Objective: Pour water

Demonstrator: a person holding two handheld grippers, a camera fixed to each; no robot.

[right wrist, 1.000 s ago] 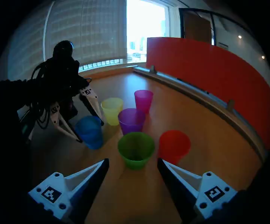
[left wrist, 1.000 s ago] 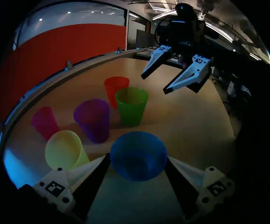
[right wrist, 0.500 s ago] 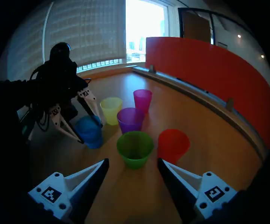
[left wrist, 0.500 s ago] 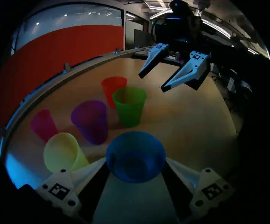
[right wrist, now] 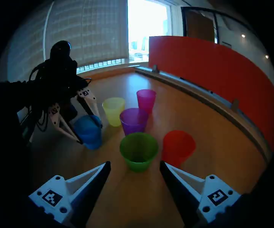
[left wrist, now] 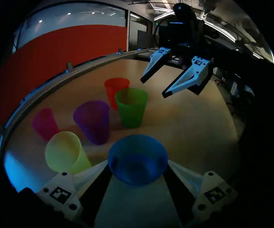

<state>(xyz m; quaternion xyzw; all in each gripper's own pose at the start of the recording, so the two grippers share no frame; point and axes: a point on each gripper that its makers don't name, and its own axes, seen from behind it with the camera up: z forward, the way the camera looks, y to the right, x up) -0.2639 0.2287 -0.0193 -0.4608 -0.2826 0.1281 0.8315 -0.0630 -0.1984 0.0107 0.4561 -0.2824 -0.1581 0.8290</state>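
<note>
Our left gripper [left wrist: 137, 164] pinches the upright blue cup [left wrist: 137, 154], both fingers against its sides; 1 s ago they stood wider, so they've closed in. Our right gripper [right wrist: 134, 163] hangs spread, holding nothing, w/ the green cup [right wrist: 139, 150] just ahead btwn its fingers and the red cup [right wrist: 178, 146] beside it. The purple cup [right wrist: 134, 119], yellow cup [right wrist: 113, 110] and pink cup [right wrist: 146, 99] sit farther back on the wood table [right wrist: 213, 152], and the fingers carry b/w square code tags [right wrist: 52, 198].
</note>
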